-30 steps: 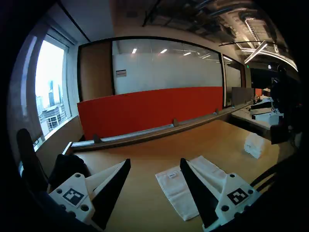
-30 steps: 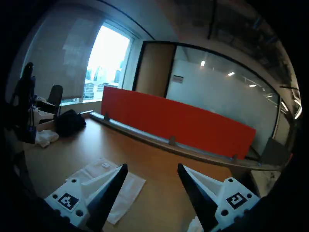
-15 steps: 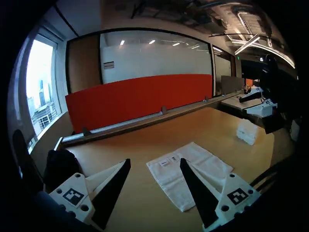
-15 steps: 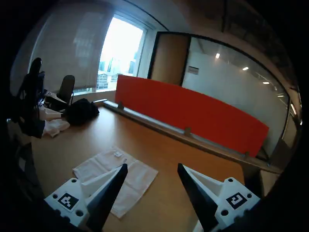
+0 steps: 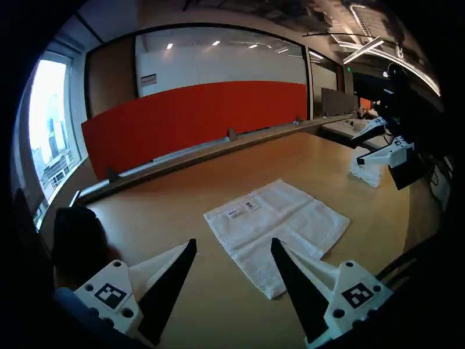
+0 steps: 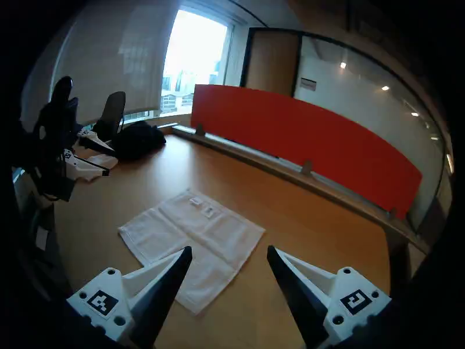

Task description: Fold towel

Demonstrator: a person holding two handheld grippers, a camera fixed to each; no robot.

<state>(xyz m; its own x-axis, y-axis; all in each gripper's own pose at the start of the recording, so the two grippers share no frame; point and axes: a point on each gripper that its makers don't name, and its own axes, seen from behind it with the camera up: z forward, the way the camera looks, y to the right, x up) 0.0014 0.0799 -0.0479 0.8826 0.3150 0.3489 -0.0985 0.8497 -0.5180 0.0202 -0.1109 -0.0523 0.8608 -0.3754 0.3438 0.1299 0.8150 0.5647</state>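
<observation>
Towel (image 5: 279,224) lies flat and unfolded on the tabletop (image 5: 168,203). Left gripper (image 5: 232,241) and right gripper (image 6: 228,249) hover near its edges, each with jaws apart and clear of the towel.

Bare table (image 5: 174,203) runs all round the flat towel (image 5: 276,218), widest toward the upper left of the left gripper view, as far as the red divider (image 5: 192,116). A black bag (image 5: 75,232) sits at the lower left edge. At the right edge a pile of white cloth (image 5: 366,171) and the right gripper (image 5: 360,146) stand close together. In the right gripper view, the lower right is bare wood.
</observation>
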